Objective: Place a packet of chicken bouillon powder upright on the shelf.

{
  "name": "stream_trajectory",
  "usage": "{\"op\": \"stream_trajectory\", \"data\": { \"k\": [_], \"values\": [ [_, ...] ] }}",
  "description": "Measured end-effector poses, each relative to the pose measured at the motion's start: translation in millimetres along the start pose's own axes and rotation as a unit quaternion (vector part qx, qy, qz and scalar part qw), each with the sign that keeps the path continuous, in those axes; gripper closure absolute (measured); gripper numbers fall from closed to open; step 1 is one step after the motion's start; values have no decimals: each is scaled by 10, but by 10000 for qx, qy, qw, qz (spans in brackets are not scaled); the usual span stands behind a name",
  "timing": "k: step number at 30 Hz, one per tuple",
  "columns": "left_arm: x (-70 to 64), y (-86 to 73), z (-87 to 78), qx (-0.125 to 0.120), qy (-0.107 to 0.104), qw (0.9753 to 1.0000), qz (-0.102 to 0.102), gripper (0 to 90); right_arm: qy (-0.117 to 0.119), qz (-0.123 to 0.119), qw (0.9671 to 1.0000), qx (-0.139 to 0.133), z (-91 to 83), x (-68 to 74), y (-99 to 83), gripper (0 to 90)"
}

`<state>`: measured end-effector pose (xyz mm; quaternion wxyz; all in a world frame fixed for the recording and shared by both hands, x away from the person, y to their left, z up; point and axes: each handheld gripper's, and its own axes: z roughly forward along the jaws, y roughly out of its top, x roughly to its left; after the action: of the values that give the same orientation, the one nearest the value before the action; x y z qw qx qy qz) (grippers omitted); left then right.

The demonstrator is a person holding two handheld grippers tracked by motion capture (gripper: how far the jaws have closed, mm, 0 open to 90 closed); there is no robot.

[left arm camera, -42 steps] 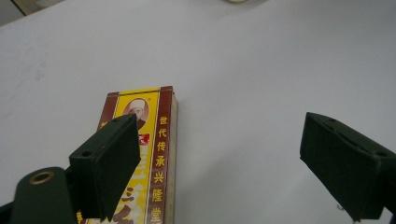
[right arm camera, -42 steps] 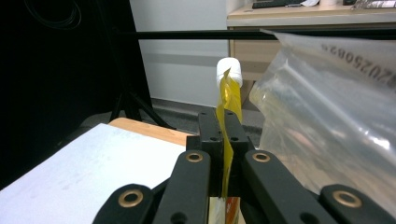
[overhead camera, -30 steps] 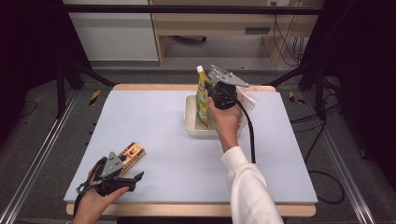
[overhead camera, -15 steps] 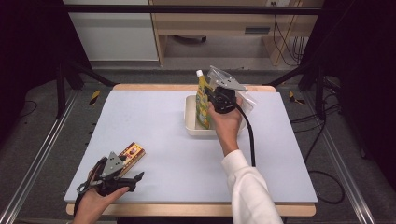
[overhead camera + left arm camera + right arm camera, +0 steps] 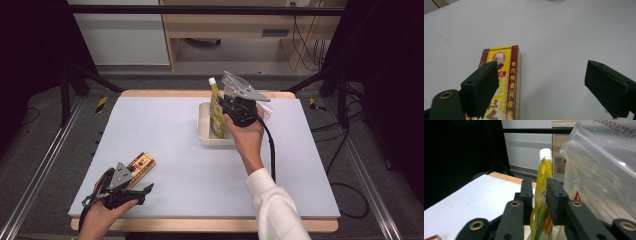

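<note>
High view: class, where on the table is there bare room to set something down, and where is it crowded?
Bare: the wide middle of the table between the box and tray, and the right strip past the forearm. Crowded: the tray, with the yellow pouch, clear bag and right gripper.

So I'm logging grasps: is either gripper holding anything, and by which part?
The right gripper is shut on the yellow spouted pouch, clamping its flat body below the white cap. The left gripper is open, holding nothing.
</note>
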<state>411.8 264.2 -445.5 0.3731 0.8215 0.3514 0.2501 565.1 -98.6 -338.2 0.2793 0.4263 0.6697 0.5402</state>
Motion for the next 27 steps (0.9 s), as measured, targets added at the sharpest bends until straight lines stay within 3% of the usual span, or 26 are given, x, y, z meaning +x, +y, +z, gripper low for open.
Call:
{"op": "stream_trajectory", "data": {
  "k": [9, 15, 27],
  "values": [
    [18, -1, -10, 7, 84, 10000, 23, 116, -47, -20, 9999, 137, -181, 49, -63, 605],
    [39, -2, -19, -9, 188, 9998, 14, 114, 39, -161, 9997, 203, -298, 147, -136, 549],
    [62, -3, -19, 78, 262, 9996, 86, 85, -36, -511, 9978, 420, -451, 305, -435, 381]
  ]
}}
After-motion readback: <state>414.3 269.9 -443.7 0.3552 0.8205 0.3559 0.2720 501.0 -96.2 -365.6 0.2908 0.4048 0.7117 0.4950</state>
